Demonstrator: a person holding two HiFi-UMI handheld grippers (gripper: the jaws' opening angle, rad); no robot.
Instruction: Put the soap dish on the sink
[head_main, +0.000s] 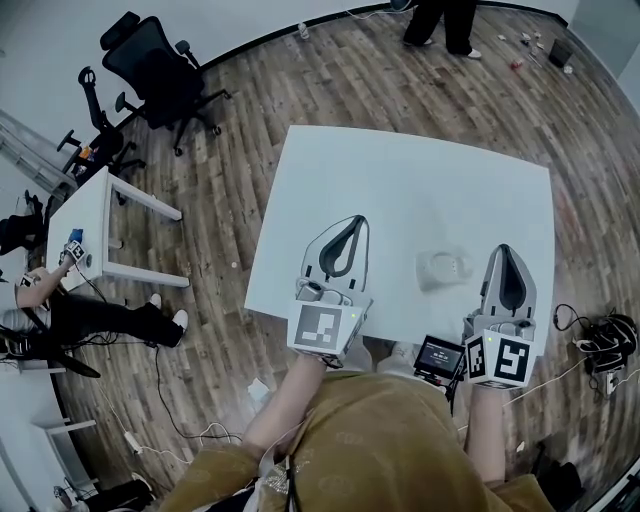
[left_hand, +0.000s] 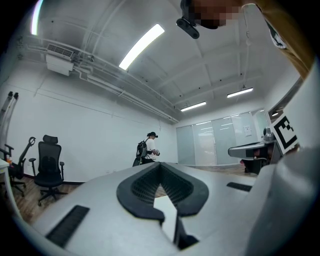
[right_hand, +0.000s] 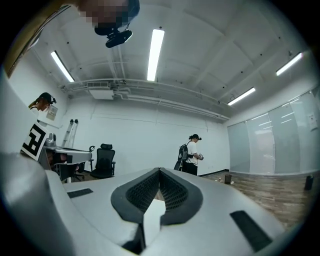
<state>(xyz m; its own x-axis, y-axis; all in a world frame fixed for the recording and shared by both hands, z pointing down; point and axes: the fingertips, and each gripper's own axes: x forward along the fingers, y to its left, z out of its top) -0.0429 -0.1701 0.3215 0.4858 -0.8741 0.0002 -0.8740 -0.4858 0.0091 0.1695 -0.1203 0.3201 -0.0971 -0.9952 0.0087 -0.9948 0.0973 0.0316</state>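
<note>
Two empty grippers over the white table (head_main: 400, 170), the soap dish (head_main: 442, 268) lying between them.

The left gripper (head_main: 357, 221) has its jaws pressed together at the tips, with nothing in them. Same story for the right gripper (head_main: 503, 250): tips touching, empty. The soap dish lies flat on the table near its six o'clock edge, at three o'clock from the left gripper and nine o'clock from the right, and neither touches it. Out at eleven o'clock from the table, a black office chair (head_main: 155, 65) stands on the wood floor (head_main: 330, 80).

Two tongs (head_main: 354, 222) (head_main: 503, 250), one soap dish (head_main: 442, 268), two white tables (head_main: 420, 170) (head_main: 85, 225), two black office chairs (head_main: 155, 62) (head_main: 95, 112).
</note>
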